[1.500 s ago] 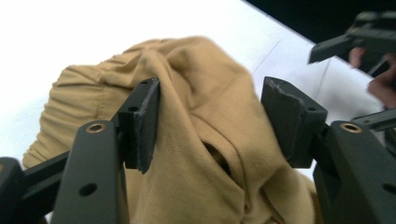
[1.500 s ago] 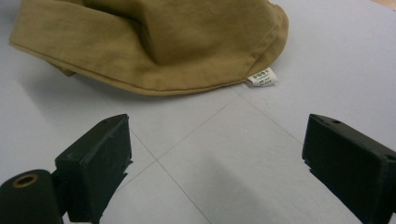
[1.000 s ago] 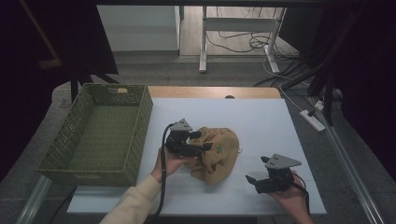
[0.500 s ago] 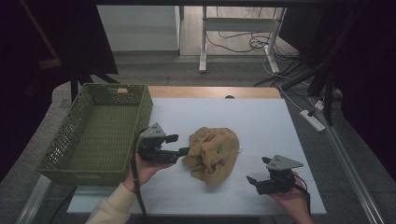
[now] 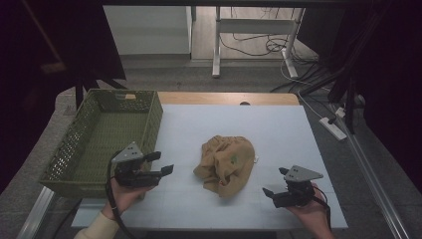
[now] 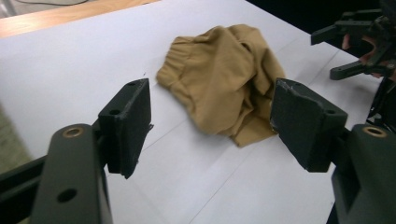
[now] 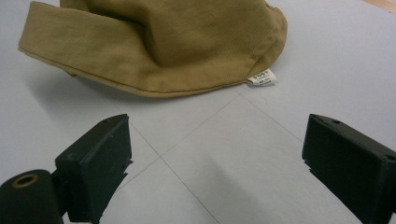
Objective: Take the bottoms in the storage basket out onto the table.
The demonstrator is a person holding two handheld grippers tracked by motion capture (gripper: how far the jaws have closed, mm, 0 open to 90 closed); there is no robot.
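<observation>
While the crumpled tan cloth garment [image 5: 226, 165] lies bunched mid-desk on the white desk [image 5: 278, 124], well apart from the green plastic mesh basket [image 5: 107, 134] at the left edge, nothing is packed or folded yet. Left gripper [image 5: 160, 163] hovers beside the basket, fingers [image 6: 127, 123] spread and empty; right gripper [image 5: 274, 182] sits near the cloth's right side, fingers [image 7: 95, 165] spread too. Judging by this, grasping the garment and whatever follows remain to be done.
</observation>
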